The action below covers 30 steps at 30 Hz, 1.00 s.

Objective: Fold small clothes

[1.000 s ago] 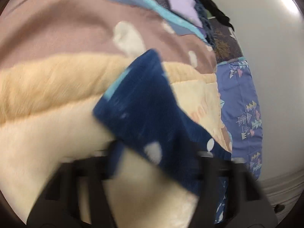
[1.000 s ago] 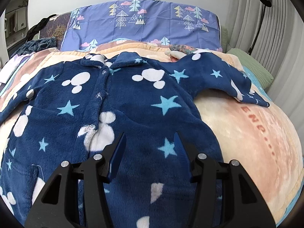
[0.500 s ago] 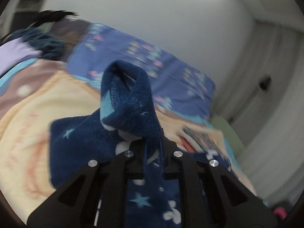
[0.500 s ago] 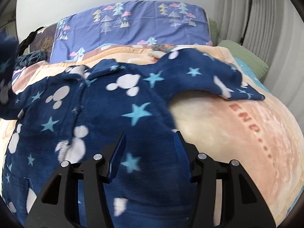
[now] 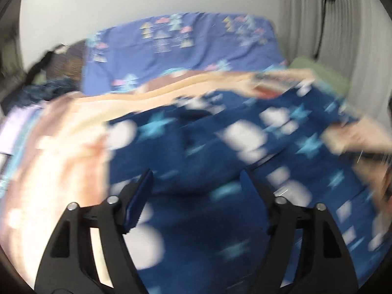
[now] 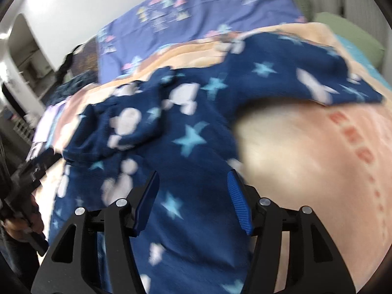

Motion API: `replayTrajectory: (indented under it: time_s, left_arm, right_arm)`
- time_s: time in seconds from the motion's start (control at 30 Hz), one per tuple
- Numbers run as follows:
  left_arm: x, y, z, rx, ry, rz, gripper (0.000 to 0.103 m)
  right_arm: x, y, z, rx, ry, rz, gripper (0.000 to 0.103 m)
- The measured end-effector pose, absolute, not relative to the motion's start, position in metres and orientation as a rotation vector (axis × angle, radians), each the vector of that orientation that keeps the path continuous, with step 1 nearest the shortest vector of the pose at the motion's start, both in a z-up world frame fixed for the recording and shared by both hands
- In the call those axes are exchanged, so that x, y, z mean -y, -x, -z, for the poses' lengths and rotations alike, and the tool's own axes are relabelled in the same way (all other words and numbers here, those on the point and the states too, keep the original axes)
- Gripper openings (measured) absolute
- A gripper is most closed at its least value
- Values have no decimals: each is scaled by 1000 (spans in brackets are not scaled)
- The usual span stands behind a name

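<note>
A small navy fleece garment (image 6: pixel 196 132) with white mouse heads and light blue stars lies on a peach blanket (image 6: pixel 306 147). Its left sleeve (image 6: pixel 117 127) is folded in over the chest. Its right sleeve (image 6: pixel 306 80) stretches out flat to the right. My right gripper (image 6: pixel 193 193) is open and empty above the garment's lower body. My left gripper (image 5: pixel 196 191) is open and empty above the same garment (image 5: pixel 220 152); that view is blurred. The left tool and hand (image 6: pixel 22 196) show at the left edge of the right wrist view.
A purple pillow (image 6: pixel 196 17) with tree prints lies at the head of the bed. A green pillow (image 6: pixel 348 36) sits at the far right. Dark clothes (image 5: pixel 46 90) and a lilac cloth (image 5: pixel 14 127) lie at the left. A curtain (image 5: pixel 343 24) and lamp stand on the right.
My left gripper carried the left sleeve over the chest, let go of it and opened. My right gripper stayed open and shifted right, tilting.
</note>
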State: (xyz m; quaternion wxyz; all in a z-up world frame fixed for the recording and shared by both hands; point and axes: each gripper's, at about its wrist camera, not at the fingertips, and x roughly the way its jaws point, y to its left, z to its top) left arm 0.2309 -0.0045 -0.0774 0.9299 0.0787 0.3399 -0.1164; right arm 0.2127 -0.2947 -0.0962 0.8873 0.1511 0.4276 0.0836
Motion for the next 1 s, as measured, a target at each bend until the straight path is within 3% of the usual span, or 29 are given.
replayTrajectory:
  time_s: [0.17,0.3,0.37,0.4,0.43,0.53,0.67,0.77,0.87,0.97,1.0]
  left_arm:
    - [-41,-252,118,-836,-264,44,76]
    - [-67,-276,134,-885,-195,-20,78]
    - [-72,-288,133,-883,-163,-29,80]
    - [-73,-293,131,-871,-163,-41,80]
    - [-72,-297,130,-860,-167,-54,80]
    - [-82,-305,127,-837,-136,-106,80]
    - [-98,-304,134,-862,-59,-96,80]
    - [-100,-296,140,-866,-69,-97,80]
    - [-103,-285,135,-854,-55,-77,80]
    - [-104,-273,117,-827,-23,-20,79]
    - [-103,-271,111,-809,-14,-1,79]
  right_arm:
    - [263,-289,113,-998,-355,-354,59]
    - [248,-334,137,-1064,-411,-256,58]
    - [241,-339,139,-1085,-422,-247,35]
    - [236,-340,136,-1092,-412,-269,19]
    - [231,-338,124,-1073,-393,-304,12]
    - [245,-313,72,-882,-356,-252,11]
    - [279,-290,56,-786,-274,-108,11]
    - [292,-295,110,-1008,-229,-75,17]
    - [309,-292,123,-1024,-353,-114,19]
    - [315,-306,107,-971,-412,-129,38]
    - [312,-315,106,-966,-406,-135,53]
